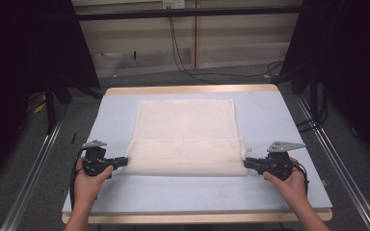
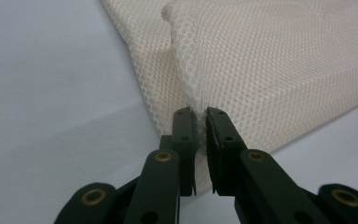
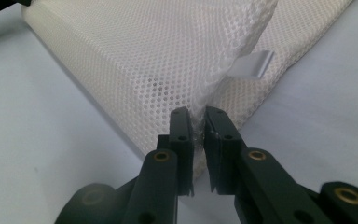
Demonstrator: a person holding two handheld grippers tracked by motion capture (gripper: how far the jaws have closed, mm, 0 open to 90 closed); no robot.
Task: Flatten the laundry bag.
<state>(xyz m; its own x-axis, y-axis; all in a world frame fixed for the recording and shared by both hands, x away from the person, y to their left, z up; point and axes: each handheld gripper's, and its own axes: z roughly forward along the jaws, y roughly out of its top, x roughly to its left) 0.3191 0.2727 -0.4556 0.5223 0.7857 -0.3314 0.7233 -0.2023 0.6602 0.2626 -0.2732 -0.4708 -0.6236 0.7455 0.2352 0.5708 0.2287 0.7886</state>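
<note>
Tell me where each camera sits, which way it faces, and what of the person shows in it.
High view: above the person's side, looking forward and down on the table; both forearms come in from below, left claw and right claw at the white mesh towel.
Left gripper view: rides the left claw, looking along its black jaws, pinched on the towel's edge.
Right gripper view: rides the right claw, likewise pinching the towel near a white tag.
Shared: the towel on the pale blue table.
</note>
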